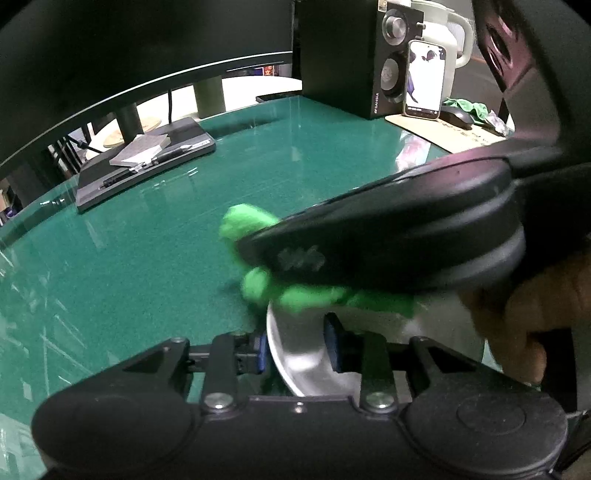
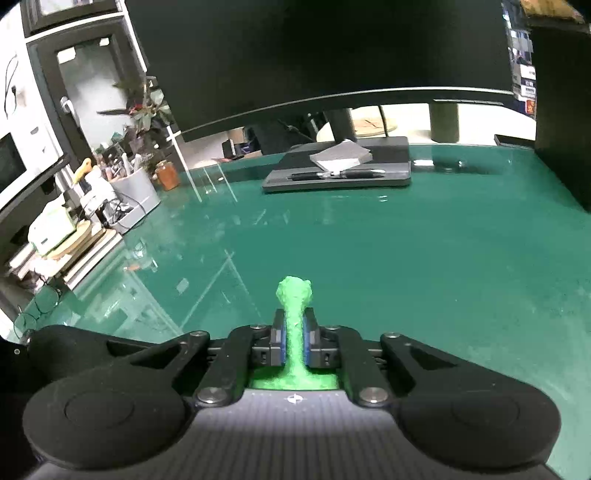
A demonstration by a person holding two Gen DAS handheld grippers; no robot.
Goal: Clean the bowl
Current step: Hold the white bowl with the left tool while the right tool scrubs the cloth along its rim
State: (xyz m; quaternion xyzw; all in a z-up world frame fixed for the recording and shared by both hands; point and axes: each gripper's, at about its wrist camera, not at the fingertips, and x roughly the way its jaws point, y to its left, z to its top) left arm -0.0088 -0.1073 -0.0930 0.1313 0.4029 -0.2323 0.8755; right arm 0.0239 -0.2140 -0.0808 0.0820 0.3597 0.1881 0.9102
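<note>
Stretching wide and bare ahead of both grippers, the green glass-topped desk [image 2: 406, 258] leaves plenty of open surface; its left edge drops off beside a cluttered side shelf with a white tub [image 2: 135, 192] of odds and ends. At the back a curved monitor [image 2: 332, 55] overhangs its flat stand base [image 2: 340, 173], which carries pens and a grey notepad. Off to the right rear stand a black speaker [image 1: 369, 59], a lit phone [image 1: 424, 79] leaning on it, and a pale kettle [image 1: 448, 33]. In the left wrist view the right gripper's black body crosses close in front, with a hand [image 1: 528, 314] on its handle. The left gripper [image 1: 297, 347] has its blue pads on either side of the rim of a shiny metal bowl [image 1: 295, 365], which sits at the near edge. The right gripper [image 2: 294, 341] pinches a bright green cloth [image 2: 294, 295] tightly between its fingers, and the cloth reaches over the bowl's rim.
</note>
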